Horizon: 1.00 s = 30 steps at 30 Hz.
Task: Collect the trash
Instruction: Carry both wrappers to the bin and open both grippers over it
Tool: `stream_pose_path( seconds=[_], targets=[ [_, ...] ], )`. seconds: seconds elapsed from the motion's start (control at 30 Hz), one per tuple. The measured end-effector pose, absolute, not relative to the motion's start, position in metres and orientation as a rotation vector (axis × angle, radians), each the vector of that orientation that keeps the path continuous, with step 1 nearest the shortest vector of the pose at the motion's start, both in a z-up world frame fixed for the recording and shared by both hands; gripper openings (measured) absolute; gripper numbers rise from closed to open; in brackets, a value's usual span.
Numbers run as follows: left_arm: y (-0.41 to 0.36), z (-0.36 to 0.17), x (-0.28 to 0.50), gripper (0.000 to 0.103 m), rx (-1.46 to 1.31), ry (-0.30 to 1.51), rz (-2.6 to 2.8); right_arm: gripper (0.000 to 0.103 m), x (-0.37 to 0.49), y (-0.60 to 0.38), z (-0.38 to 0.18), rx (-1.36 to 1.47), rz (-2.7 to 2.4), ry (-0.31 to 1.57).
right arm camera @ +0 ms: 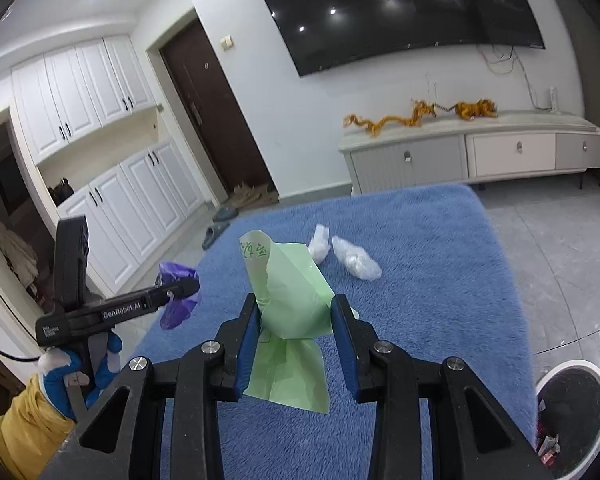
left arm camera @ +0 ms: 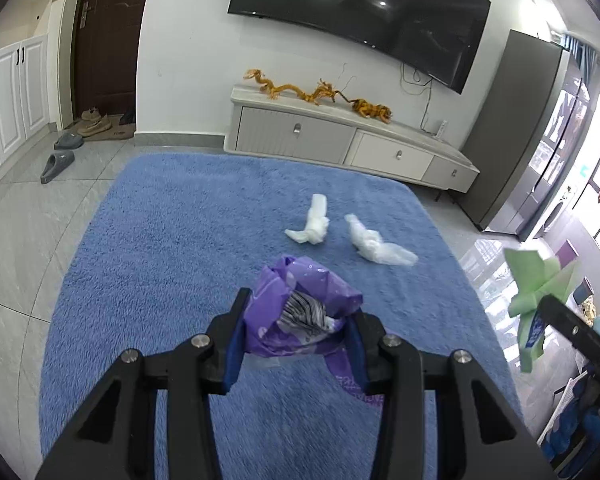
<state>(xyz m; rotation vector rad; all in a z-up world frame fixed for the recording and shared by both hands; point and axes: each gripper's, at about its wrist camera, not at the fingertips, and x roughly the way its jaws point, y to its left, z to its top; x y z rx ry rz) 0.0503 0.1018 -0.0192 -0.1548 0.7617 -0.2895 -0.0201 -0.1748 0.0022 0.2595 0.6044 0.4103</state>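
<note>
Trash is split between both tools: the left gripper (left arm camera: 300,320) pinches a crumpled purple wrapper (left arm camera: 300,300) above the blue rug (left arm camera: 160,260), reaching level and forward. The right gripper (right arm camera: 296,320) clamps a green plastic bag (right arm camera: 292,296), held out beside it. Two white tissue wads (left arm camera: 312,222) lie near each other farther along the rug. A round bin (right arm camera: 572,404) sits low on the right.
</note>
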Motion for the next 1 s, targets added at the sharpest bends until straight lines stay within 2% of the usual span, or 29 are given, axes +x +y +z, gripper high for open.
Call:
stream_pose_path(
  seconds=[0.3,0.47,0.73,1.0],
  targets=[
    [0.071,0.011,0.022,0.041,-0.126,0.719,-0.348,0.033,-0.067,-0.230,0.032,0.357,0.344,0.482],
    [0.034,-0.004,0.025,0.041,-0.086,0.763,-0.408,0.034,-0.080,-0.274,0.029,0.432,0.279,0.438],
    [-0.048,-0.037,0.035,0.041,-0.053,0.856,-0.551,0.034,-0.090,-0.367,-0.021,0.604,0.094,0.454],
    [-0.164,-0.053,0.041,0.041,0.054,0.931,-0.756,0.034,-0.093,-0.452,-0.092,0.746,-0.094,0.530]
  ],
)
